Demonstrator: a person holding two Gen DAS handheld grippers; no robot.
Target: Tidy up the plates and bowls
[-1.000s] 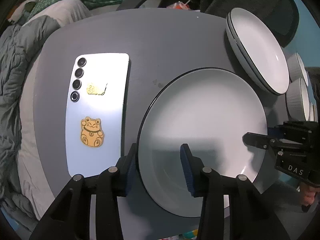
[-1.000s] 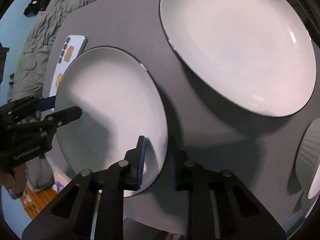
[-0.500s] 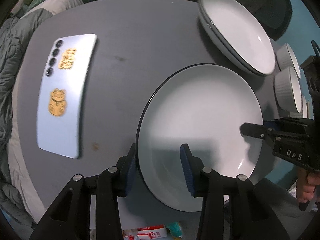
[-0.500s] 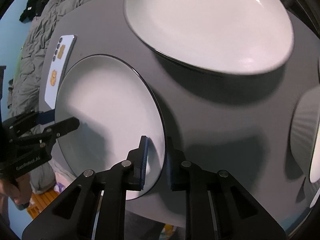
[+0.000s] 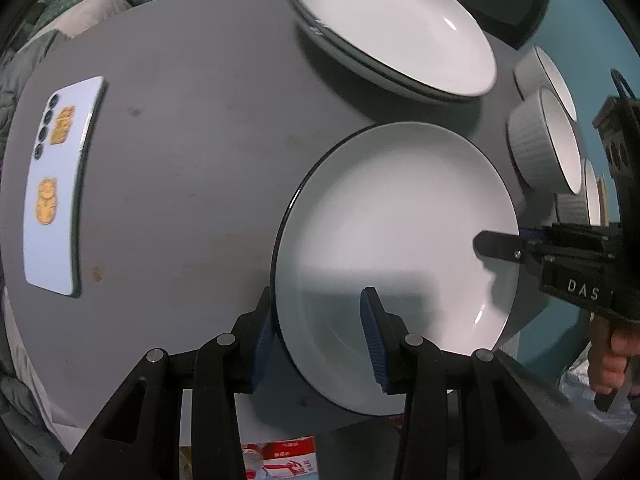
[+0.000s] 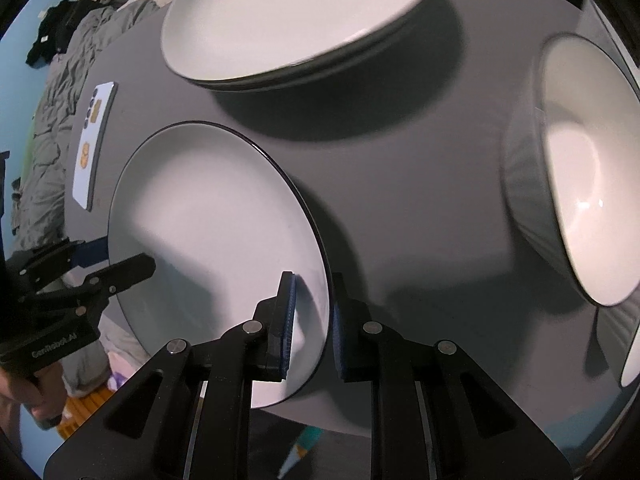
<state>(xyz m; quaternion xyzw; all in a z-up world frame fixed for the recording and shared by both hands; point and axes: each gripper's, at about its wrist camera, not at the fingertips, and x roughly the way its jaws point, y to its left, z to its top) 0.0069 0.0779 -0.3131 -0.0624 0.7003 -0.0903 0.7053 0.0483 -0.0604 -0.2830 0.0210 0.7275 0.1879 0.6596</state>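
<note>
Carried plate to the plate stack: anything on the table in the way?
Nothing visible. The plate, gripped at opposite rims by the left gripper and right gripper, has only bare grey table between it and the plate stack. The ribbed bowls sit to the side, the phone far across.

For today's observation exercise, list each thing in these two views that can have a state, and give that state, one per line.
Plate: carried, rim held on two sides.
Left gripper: jaws astride the plate's rim.
Right gripper: jaws closed on the plate's rim.
Plate stack: stacked, resting on the table.
Ribbed bowls: upright, empty.
Phone: lying face down.
</note>
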